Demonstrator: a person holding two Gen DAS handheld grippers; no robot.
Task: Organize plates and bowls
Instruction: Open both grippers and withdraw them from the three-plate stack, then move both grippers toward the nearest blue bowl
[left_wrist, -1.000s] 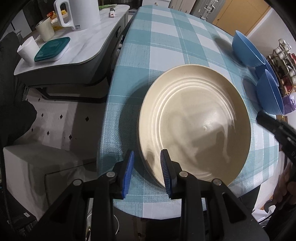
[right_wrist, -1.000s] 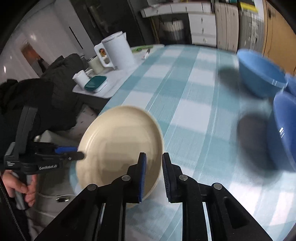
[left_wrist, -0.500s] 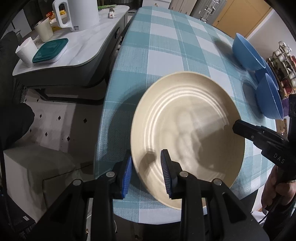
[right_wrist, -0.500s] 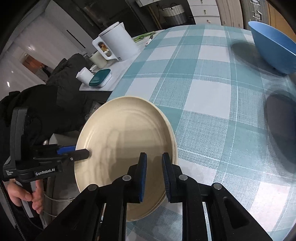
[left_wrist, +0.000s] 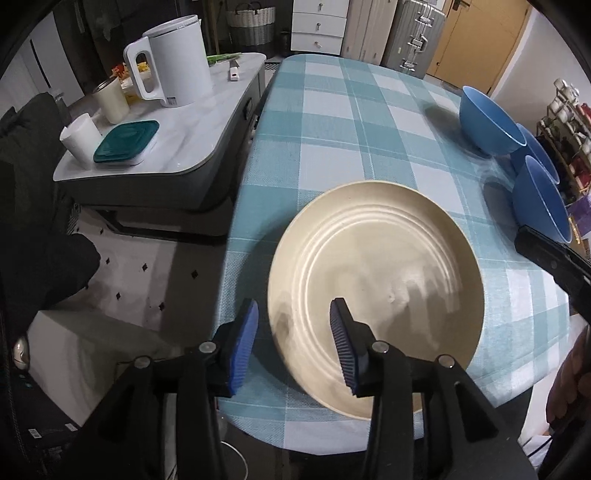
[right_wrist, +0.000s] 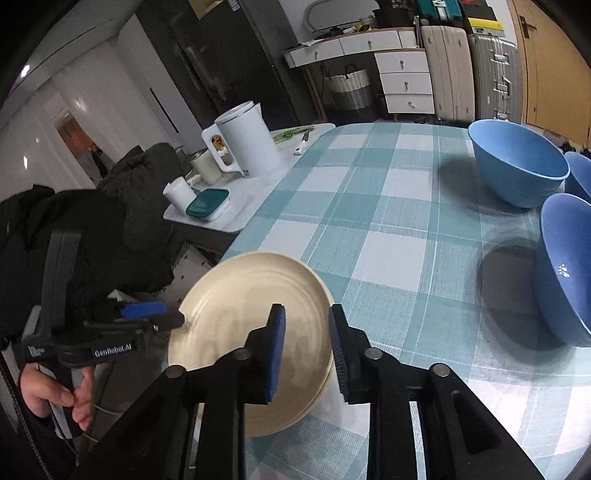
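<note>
A cream plate (left_wrist: 376, 288) lies near the front left corner of the checked table (left_wrist: 351, 122). Its rim shows two layers (right_wrist: 321, 387), like stacked plates. My left gripper (left_wrist: 293, 343) straddles the plate's left rim. Its jaws are opening and the pads stand clear of the rim. My right gripper (right_wrist: 306, 350) straddles the opposite rim of the plate (right_wrist: 251, 317), its jaws also opening with a gap on each side. The left gripper (right_wrist: 162, 314) shows across the plate in the right wrist view. Three blue bowls (right_wrist: 517, 162) (right_wrist: 565, 266) (right_wrist: 580, 173) stand at the table's right.
A low marble side table (left_wrist: 207, 122) left of the checked table carries a white kettle (left_wrist: 177, 66), cups and a teal-lidded box (left_wrist: 125, 142). Tiled floor shows between them. A rack of jars (left_wrist: 569, 122) stands beyond the bowls. A hand (right_wrist: 55, 398) holds the left gripper.
Both pairs of jaws have widened off the plate's rim. The plate, shifted and tilted half a second ago, has settled back. The left view has lifted and shows more of the side table.
</note>
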